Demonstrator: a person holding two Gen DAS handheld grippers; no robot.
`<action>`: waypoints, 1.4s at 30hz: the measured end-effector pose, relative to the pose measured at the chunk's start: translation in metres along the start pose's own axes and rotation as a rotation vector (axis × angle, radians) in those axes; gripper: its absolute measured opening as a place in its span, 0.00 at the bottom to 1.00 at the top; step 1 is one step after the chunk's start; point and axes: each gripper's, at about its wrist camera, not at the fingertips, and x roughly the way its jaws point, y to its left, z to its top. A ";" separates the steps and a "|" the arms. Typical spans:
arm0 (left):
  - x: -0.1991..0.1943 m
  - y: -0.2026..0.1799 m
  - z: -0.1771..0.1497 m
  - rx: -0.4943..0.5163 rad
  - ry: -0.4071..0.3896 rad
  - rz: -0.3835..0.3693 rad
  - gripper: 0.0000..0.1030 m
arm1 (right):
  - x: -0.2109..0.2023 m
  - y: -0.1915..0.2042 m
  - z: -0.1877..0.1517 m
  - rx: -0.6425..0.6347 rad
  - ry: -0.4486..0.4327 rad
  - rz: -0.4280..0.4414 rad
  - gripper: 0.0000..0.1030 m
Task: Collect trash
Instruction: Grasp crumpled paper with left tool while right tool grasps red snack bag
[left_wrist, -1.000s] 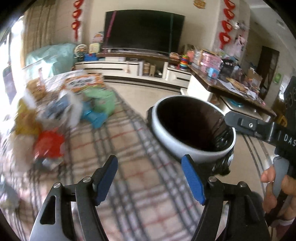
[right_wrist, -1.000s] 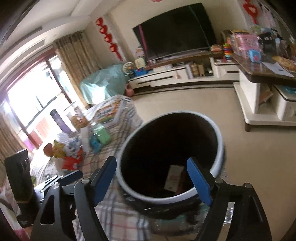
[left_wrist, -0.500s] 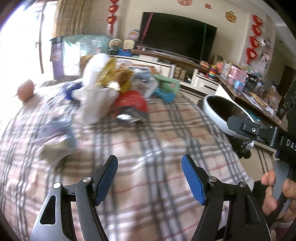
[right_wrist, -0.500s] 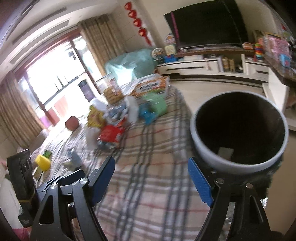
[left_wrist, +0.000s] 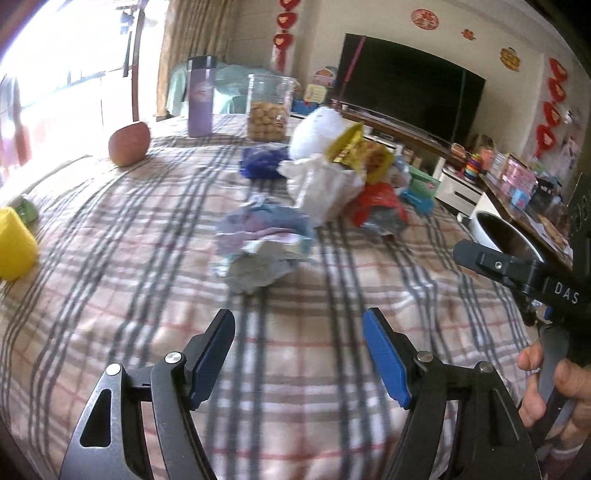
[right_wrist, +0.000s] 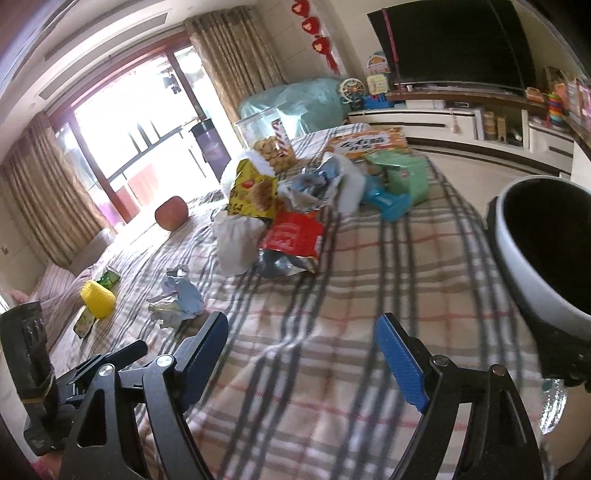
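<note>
A crumpled pale blue and white paper wad (left_wrist: 262, 243) (right_wrist: 177, 299) lies on the plaid cloth, just ahead of my left gripper (left_wrist: 299, 321), which is open and empty. Behind it is a trash pile: a white plastic bag (left_wrist: 325, 184) (right_wrist: 236, 240), a yellow snack bag (left_wrist: 354, 151) (right_wrist: 253, 192) and a red packet (left_wrist: 376, 206) (right_wrist: 291, 236). My right gripper (right_wrist: 303, 328) is open with only cloth between its fingers, short of the pile. The white-rimmed bin with a black liner (right_wrist: 524, 266) (left_wrist: 498, 232) stands off the cloth's right edge.
An apple (left_wrist: 129, 144), a purple tumbler (left_wrist: 200, 98) and a clear cookie jar (left_wrist: 267, 109) stand at the far side. A yellow cup (left_wrist: 13, 245) (right_wrist: 98, 299) sits at the left. Green and teal boxes (right_wrist: 402, 173) lie beyond the pile. A hand (left_wrist: 546, 380) grips the right tool.
Both views have swung left, away from the bin and onto the cloth. The bin has slid to the right edge, and the trash pile and paper wad now lie ahead.
</note>
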 end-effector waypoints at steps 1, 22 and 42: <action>-0.001 0.003 0.000 -0.006 -0.001 0.005 0.70 | 0.003 0.002 0.001 -0.004 0.000 0.000 0.82; 0.050 0.028 0.042 -0.066 0.007 0.042 0.76 | 0.058 0.004 0.032 -0.054 0.028 -0.048 0.80; 0.090 0.023 0.056 -0.042 0.025 -0.027 0.19 | 0.049 -0.025 0.028 0.004 0.038 -0.002 0.00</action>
